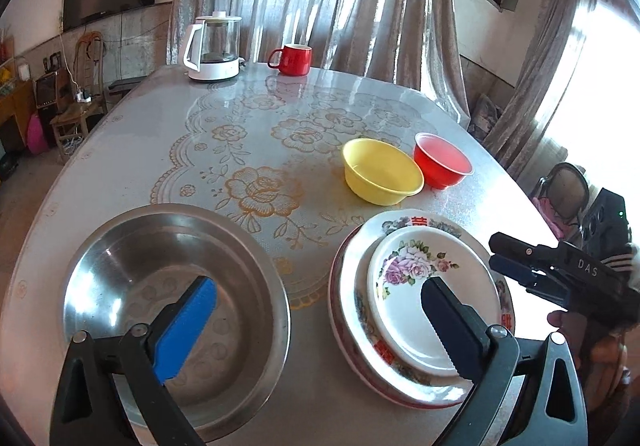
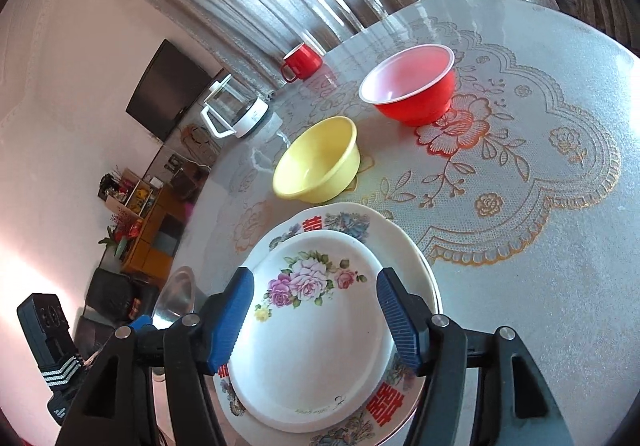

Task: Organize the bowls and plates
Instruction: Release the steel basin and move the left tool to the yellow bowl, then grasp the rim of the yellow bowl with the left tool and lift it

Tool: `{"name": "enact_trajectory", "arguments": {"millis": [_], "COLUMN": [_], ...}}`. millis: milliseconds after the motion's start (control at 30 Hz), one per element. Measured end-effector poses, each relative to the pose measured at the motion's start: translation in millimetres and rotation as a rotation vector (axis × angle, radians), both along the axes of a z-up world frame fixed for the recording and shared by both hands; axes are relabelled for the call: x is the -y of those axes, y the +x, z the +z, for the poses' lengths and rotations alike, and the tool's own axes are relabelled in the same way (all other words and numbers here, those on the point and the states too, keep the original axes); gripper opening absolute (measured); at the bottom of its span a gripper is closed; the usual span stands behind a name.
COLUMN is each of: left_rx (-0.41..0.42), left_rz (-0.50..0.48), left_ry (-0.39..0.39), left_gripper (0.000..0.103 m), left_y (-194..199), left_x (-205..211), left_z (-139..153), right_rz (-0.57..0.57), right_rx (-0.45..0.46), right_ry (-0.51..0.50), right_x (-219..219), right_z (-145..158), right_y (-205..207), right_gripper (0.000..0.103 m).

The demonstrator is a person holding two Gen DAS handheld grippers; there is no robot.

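Note:
A small white floral plate (image 1: 412,286) lies on top of a larger patterned plate (image 1: 360,246) at the near right of the table. A steel bowl (image 1: 176,310) sits at the near left. My left gripper (image 1: 320,326) hangs open and wide above the gap between bowl and plates, with nothing in it. A yellow bowl (image 1: 382,170) and a red bowl (image 1: 442,160) stand side by side beyond the plates. My right gripper (image 2: 316,320) is open just above the floral plate (image 2: 312,334); its pads (image 2: 232,322) do not press on it. The right gripper (image 1: 506,258) shows by the stack's right rim.
A white-based glass kettle (image 1: 214,50) and a red mug (image 1: 294,60) stand at the table's far edge. The round table (image 1: 248,142) has a lace-patterned cover. A wooden chair (image 1: 76,114) is off its left side. Curtains hang behind.

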State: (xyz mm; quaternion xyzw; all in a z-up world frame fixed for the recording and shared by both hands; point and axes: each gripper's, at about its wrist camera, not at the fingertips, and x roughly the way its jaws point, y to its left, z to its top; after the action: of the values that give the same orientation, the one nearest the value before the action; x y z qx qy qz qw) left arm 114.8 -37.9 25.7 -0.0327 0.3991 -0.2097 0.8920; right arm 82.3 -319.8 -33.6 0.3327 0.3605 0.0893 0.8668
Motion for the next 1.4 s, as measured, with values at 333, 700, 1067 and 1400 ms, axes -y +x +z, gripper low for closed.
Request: {"name": "enact_trajectory", "arguments": {"millis": [333,700,1067,1400], "left_rx": [-0.019,-0.193,-0.309,-0.41], "left_rz": [-0.03,0.079,0.135,0.111], "left_ry": [-0.009,-0.108,-0.197,-0.38], "left_gripper": [0.103,0.103,0.102,0.085], "left_y": [42,102,152,178], "left_x": [29,40,62,80], "left_z": [7,-12,-27,-47], "right_rz": [-0.029,-0.024,-0.066,-0.071], "right_rx": [0.007,-0.019,-0.096,-0.145], "right_ry": [0.018,0.083,0.117,0.097], "right_x": [18,23,33,36], "right_z": [3,-1,-12,-26], "right_y": [26,75,117,139], "right_gripper": [0.065,0.065,0.065,0.039]}}
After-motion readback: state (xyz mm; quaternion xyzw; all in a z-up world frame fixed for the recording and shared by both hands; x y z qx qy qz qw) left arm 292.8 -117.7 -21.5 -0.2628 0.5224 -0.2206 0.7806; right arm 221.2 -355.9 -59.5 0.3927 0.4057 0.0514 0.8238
